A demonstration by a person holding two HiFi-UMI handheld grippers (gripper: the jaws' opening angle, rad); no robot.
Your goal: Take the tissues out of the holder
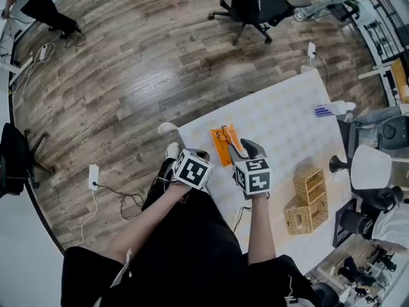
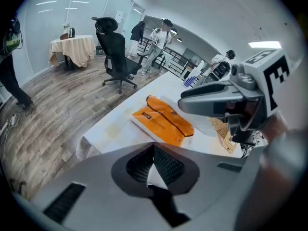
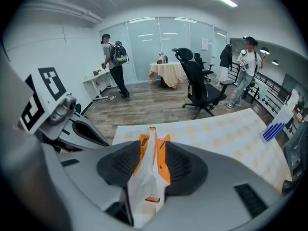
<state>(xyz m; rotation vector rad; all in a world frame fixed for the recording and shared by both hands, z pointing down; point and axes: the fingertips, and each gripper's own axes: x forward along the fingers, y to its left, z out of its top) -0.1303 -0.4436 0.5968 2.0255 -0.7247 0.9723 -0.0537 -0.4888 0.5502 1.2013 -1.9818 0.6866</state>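
Observation:
An orange tissue pack (image 1: 220, 147) lies flat on the white table (image 1: 287, 126), also seen in the left gripper view (image 2: 162, 120). A second orange-and-white pack (image 3: 151, 177) stands on edge between the jaws of my right gripper (image 3: 153, 170). The pads stand a little off its sides, so the gripper is open. That gripper (image 1: 244, 147) hovers just right of the flat pack. The wicker holder (image 1: 308, 200) stands further right. My left gripper (image 2: 155, 165) is shut, near the table's left edge. A small white patch shows in its gap.
A blue-and-white item (image 1: 332, 110) lies at the table's far right edge. A black office chair (image 1: 252, 4) stands on the wood floor beyond the table. Several people (image 3: 246, 66) stand in the room. Cables and a power strip (image 1: 94, 176) lie on the floor at left.

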